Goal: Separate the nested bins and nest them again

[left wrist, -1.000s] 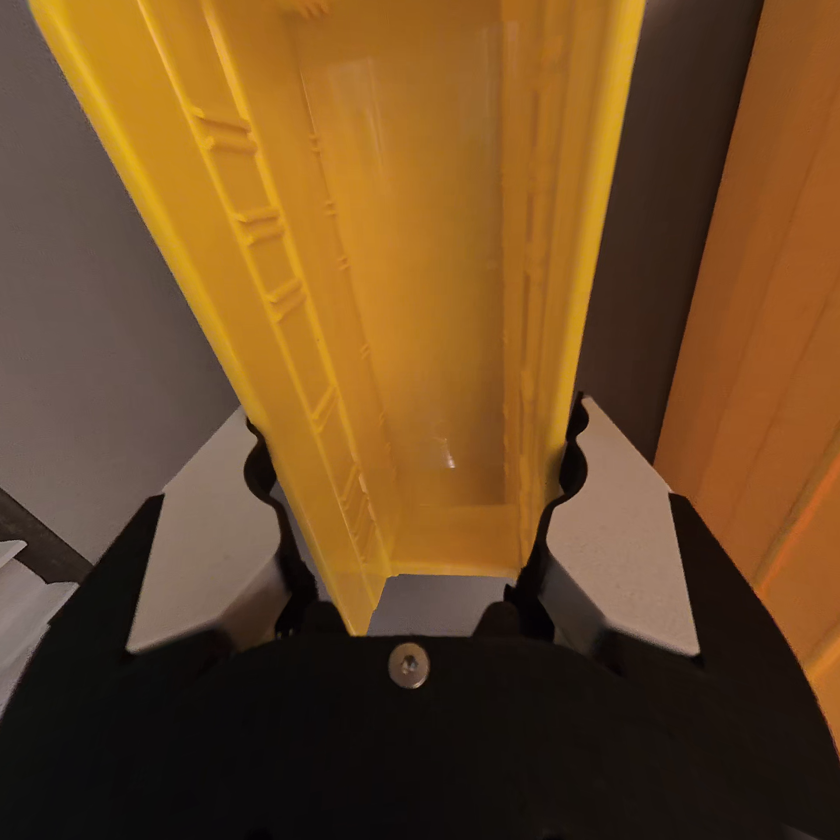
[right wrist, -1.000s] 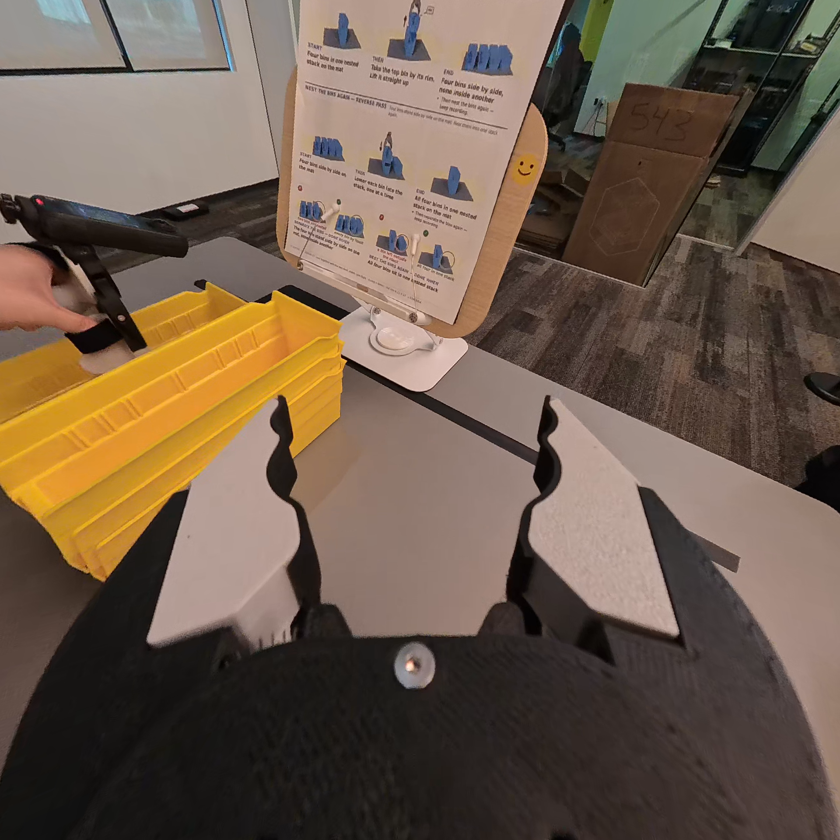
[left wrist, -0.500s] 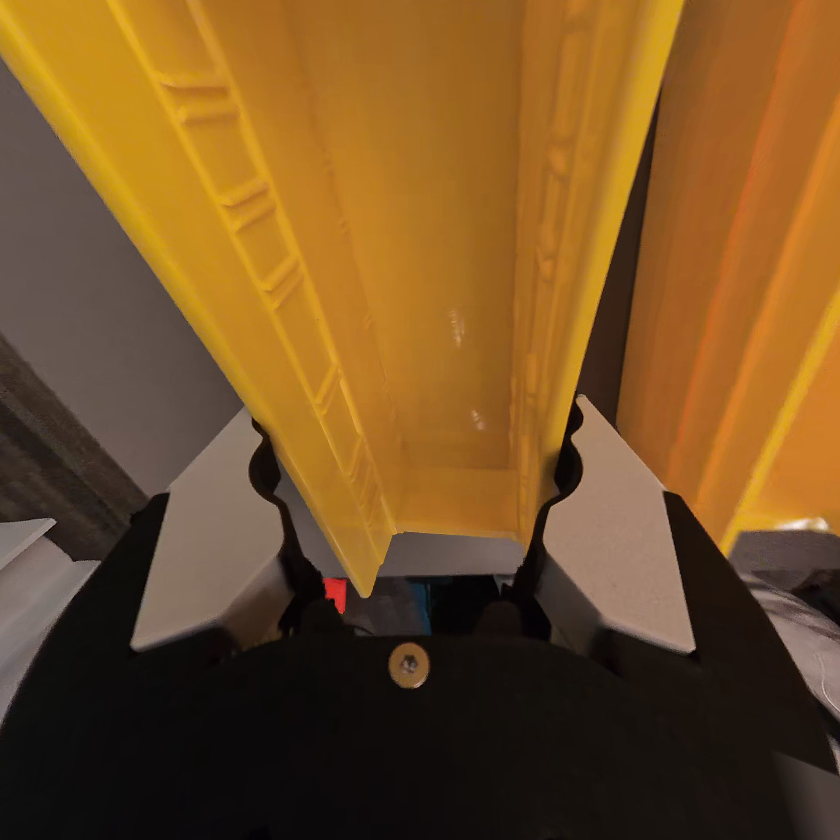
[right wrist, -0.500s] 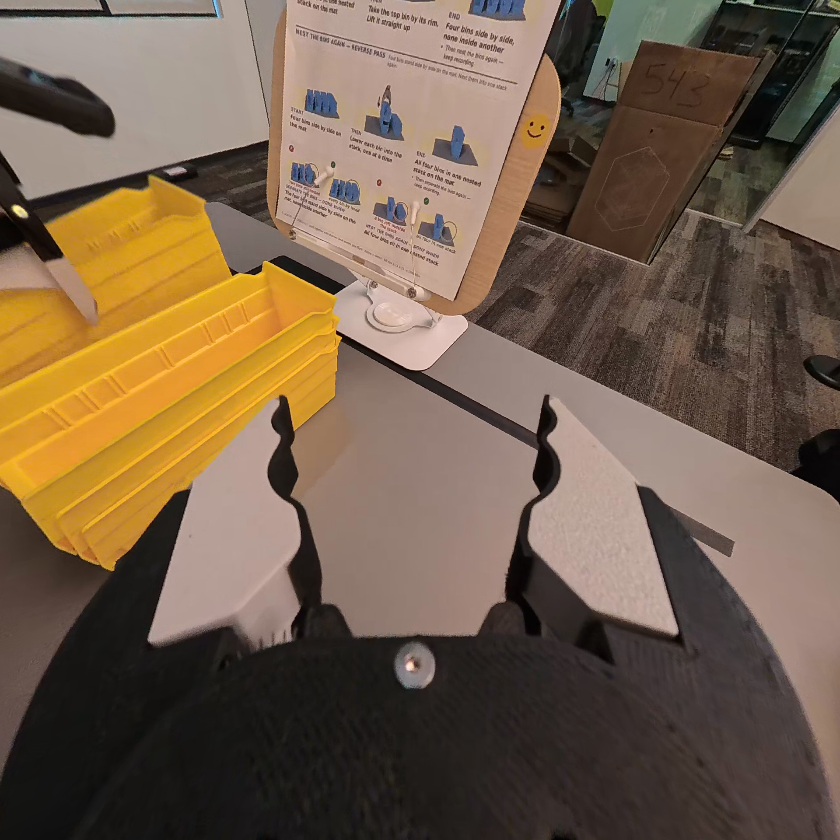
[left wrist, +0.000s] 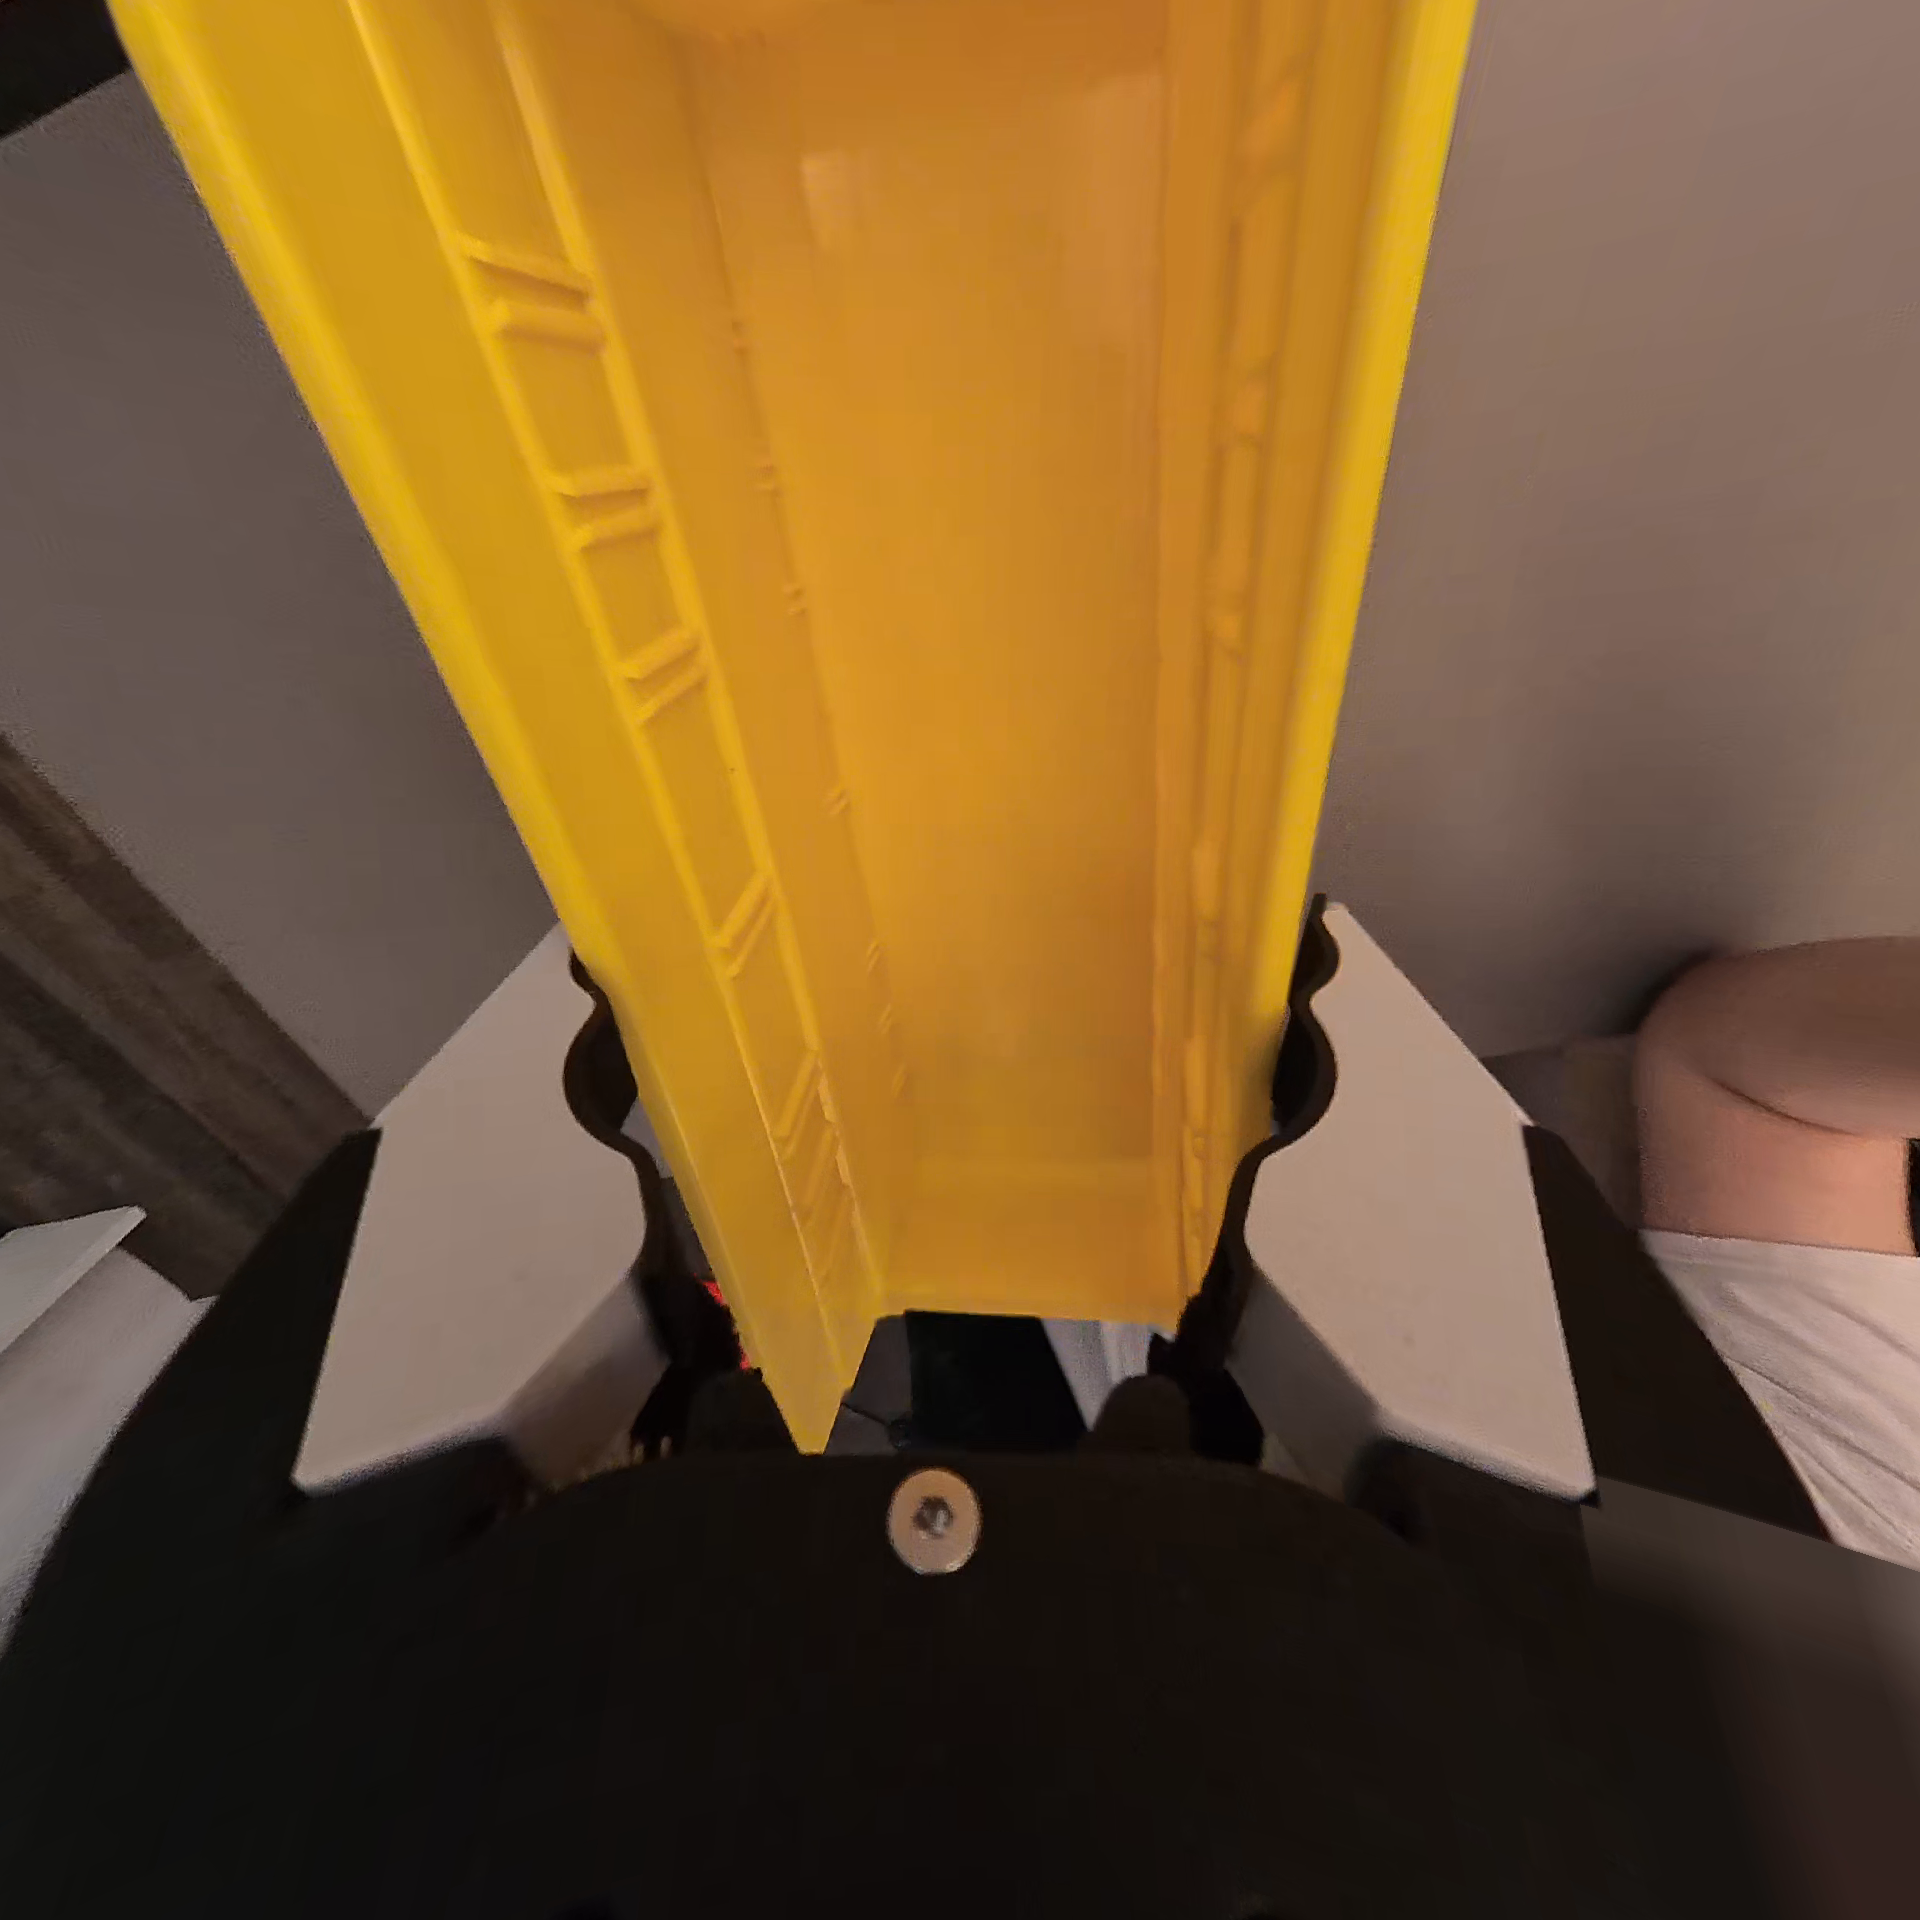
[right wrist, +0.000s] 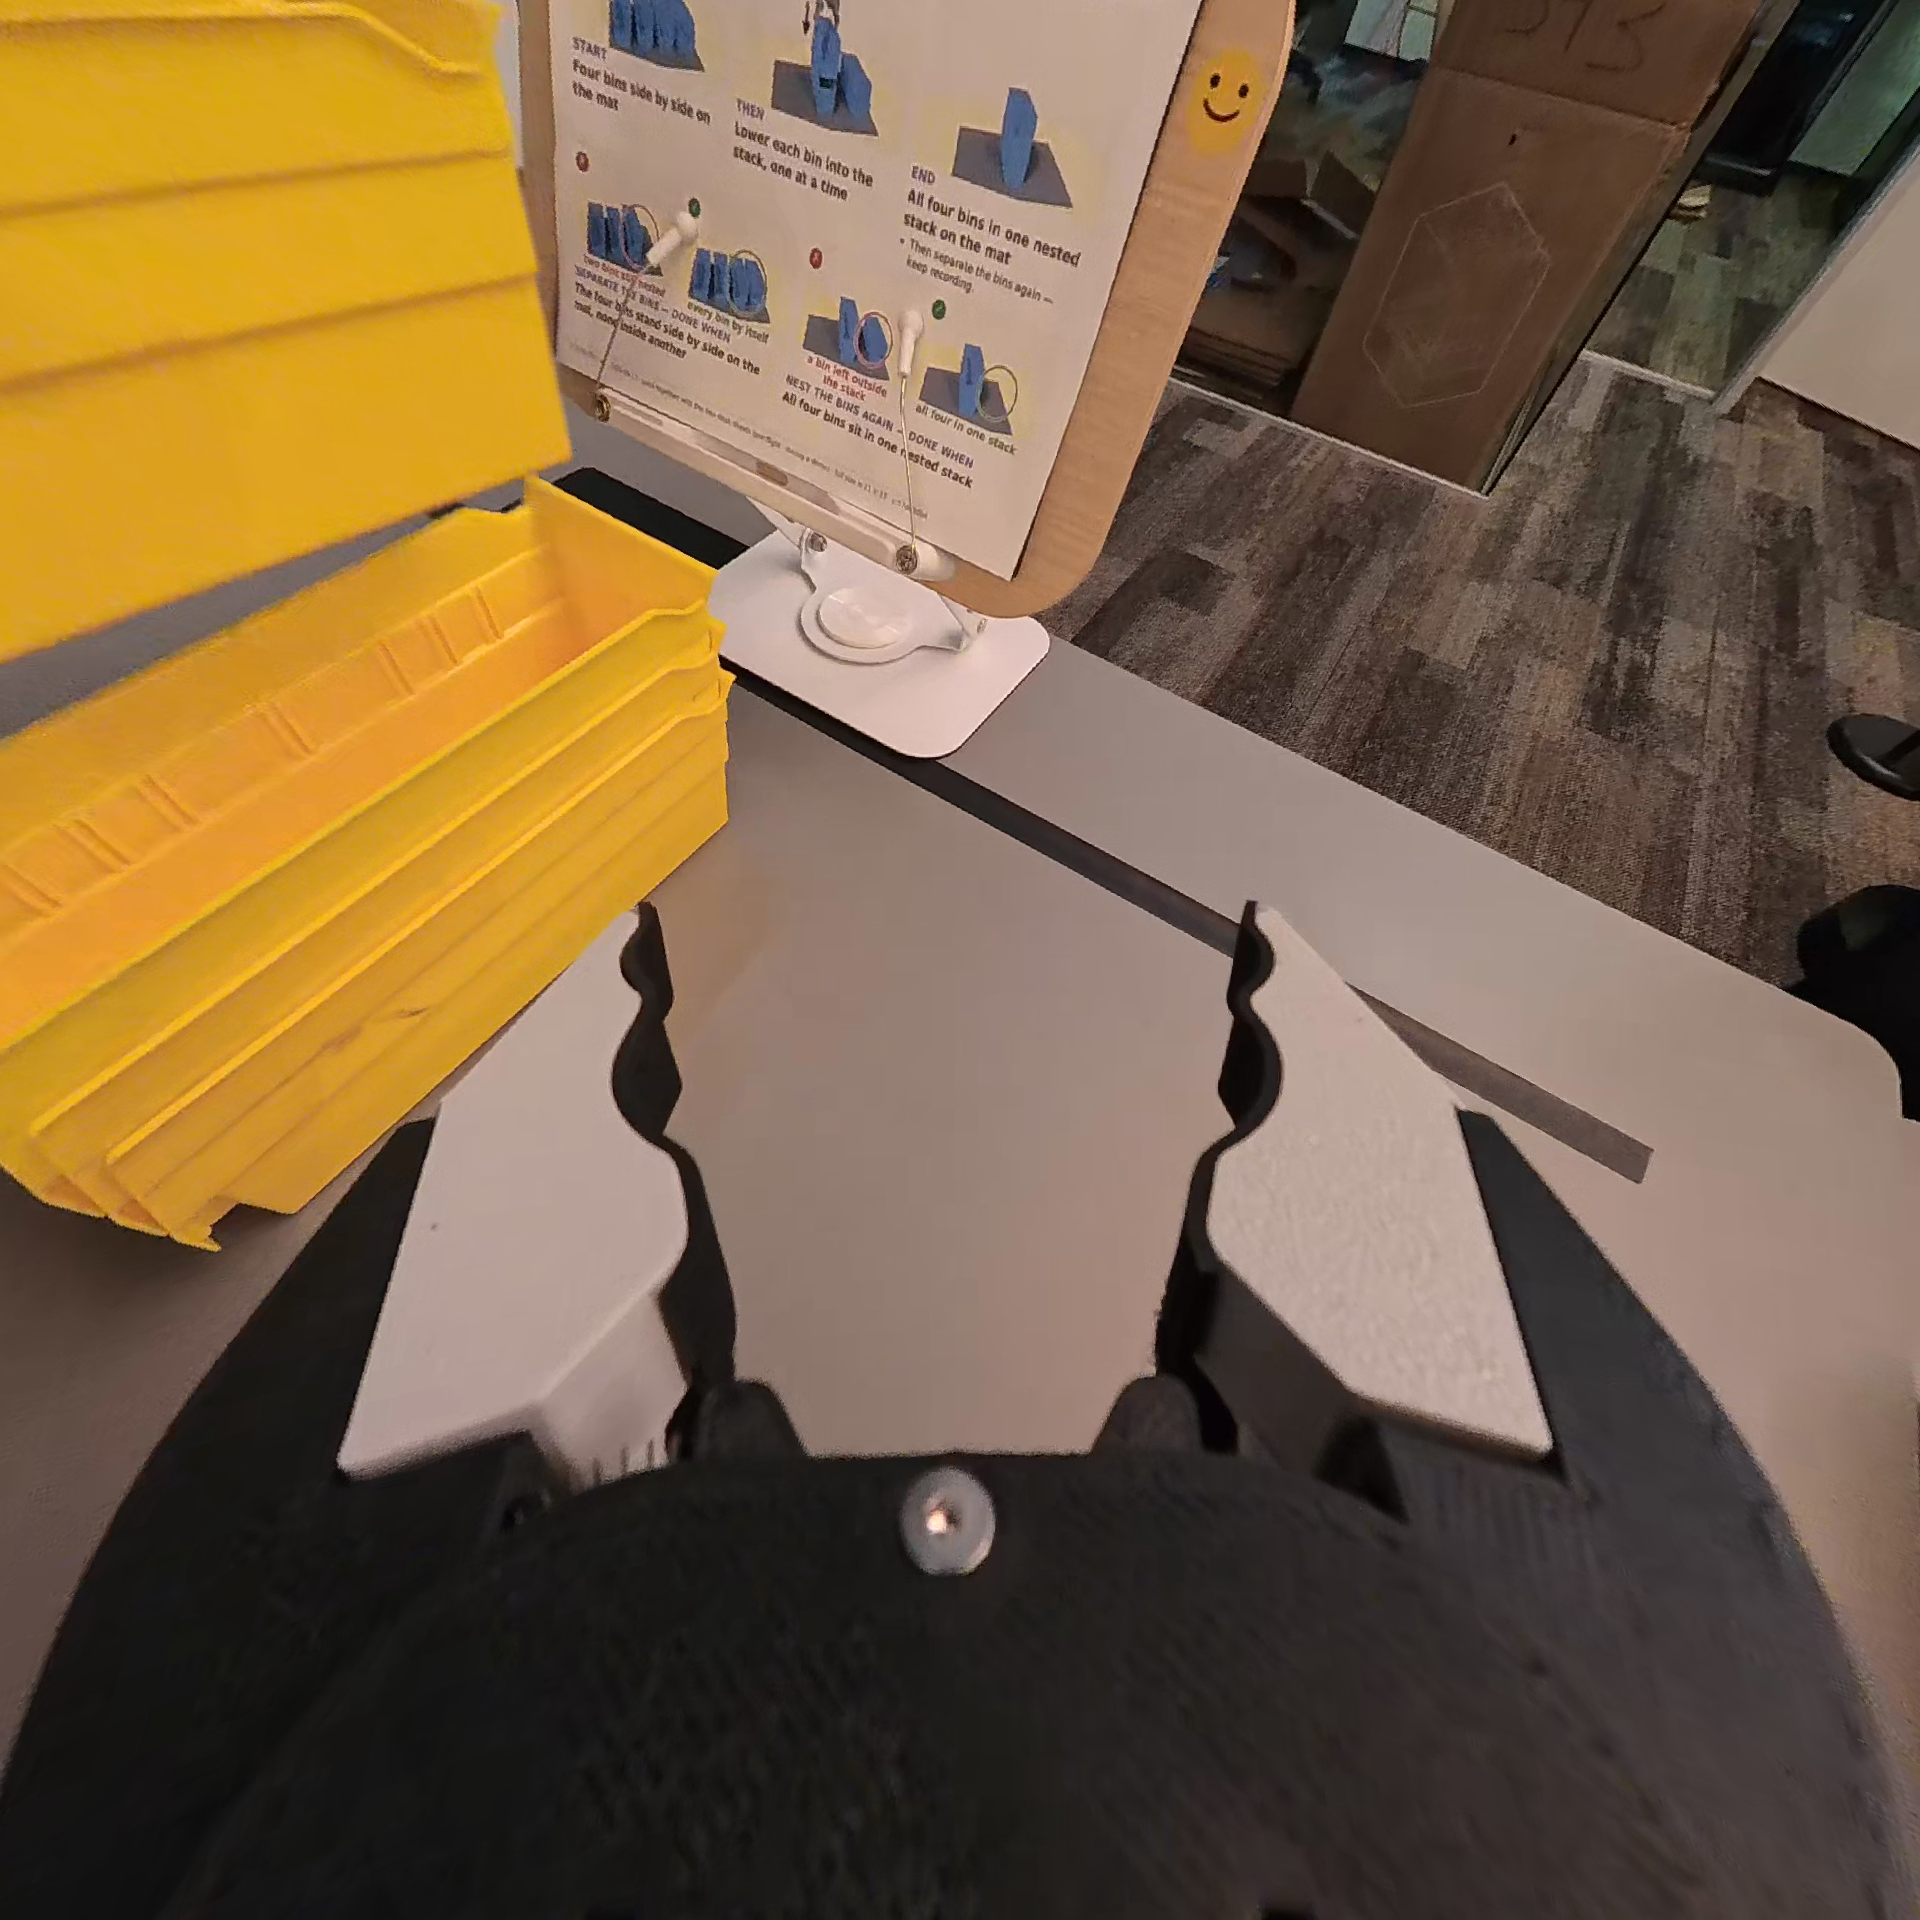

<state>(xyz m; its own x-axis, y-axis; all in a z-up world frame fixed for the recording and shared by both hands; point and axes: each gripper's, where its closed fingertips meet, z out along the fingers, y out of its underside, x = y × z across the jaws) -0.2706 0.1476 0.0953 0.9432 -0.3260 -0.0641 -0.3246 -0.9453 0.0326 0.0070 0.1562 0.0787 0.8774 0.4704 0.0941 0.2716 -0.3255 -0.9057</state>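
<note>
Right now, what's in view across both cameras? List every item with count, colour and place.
Lifted bin: one, yellow, clamped across its width, in the air.
Nested stack of bins: one stack, yellow, table's left.
Instruction board: one, white sheet on tan backing, on a white stand behind the stack.
Table: one, grey.
Cardboard box: one, brown, on the floor beyond.
Left gripper: black and white, shut on the lifted bin.
Right gripper: open, empty, over the table.
</note>
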